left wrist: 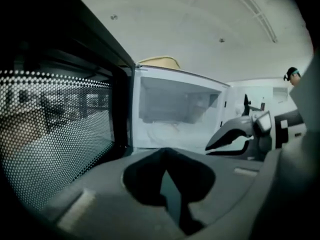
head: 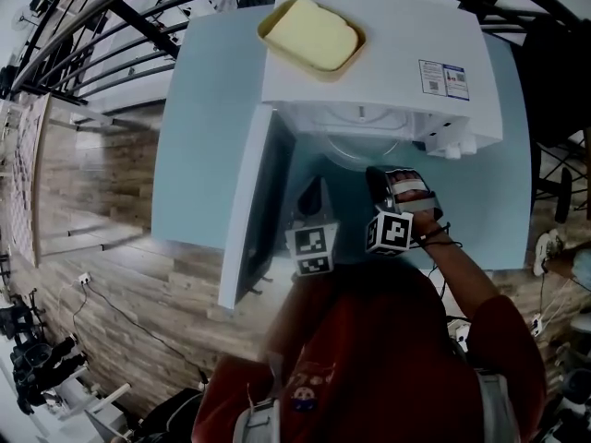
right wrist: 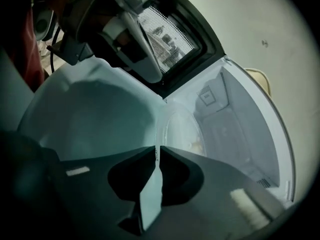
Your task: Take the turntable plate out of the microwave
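Microwave (head: 388,72) is sitting on the blue table (head: 199,137) with its door (head: 259,201) hanging wide open at 9 o'clock of the cavity. The turntable plate (right wrist: 182,129) is lying mostly inside the cavity, its near rim reaching the mouth.

Right gripper (right wrist: 158,151) is pinching that near rim: jaws are pressed together on the thin glass edge, with the plate running off to 1 o'clock from the tips. Left gripper (left wrist: 165,151) is idling with jaws pressed together on nothing, pointing into the cavity just off the door's inner face.

I'm reading the step as the draw-out: grip made, plate not yet clear of the cavity. I can't tell if it's lifted off its hub.

The next move is calling for a level pull toward 6 o'clock in the head view, keeping the glass flat so it isn't levering out of a one-edge pinch. The left gripper may be needed under the far side once it clears. There's a yellow tray (head: 312,33) on top of the microwave, so don't jolt the housing.
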